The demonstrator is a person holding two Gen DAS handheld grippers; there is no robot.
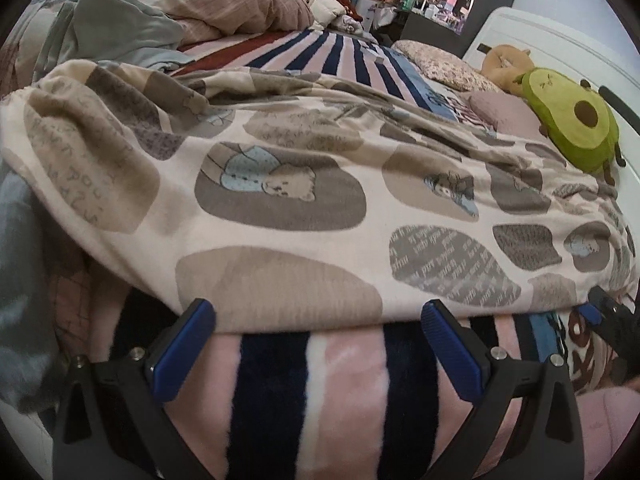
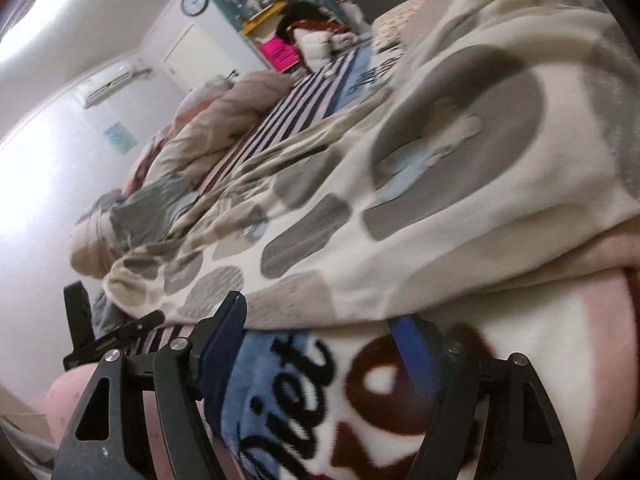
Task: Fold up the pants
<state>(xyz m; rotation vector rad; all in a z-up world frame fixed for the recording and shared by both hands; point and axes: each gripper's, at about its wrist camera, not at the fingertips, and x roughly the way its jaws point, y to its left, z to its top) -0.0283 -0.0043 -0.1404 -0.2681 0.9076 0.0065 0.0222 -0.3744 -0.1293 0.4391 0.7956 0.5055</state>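
Observation:
The pants (image 1: 304,204) are cream with grey and tan patches and little bear prints. They lie spread across the striped fleece blanket (image 1: 344,384) on the bed. My left gripper (image 1: 318,314) is open, its blue pads at the near edge of the pants, nothing between them. My right gripper (image 2: 320,328) is open too, its pads at the near edge of the same pants (image 2: 420,200), over the blanket's printed part (image 2: 304,380). The right gripper also shows at the right edge of the left wrist view (image 1: 600,308).
A green avocado plush (image 1: 572,120) and a tan plush (image 1: 504,66) lie at the bed's right side by the white headboard (image 1: 560,48). A crumpled quilt (image 1: 248,4) and grey cloth (image 1: 116,28) are heaped at the far left. Shelves stand behind.

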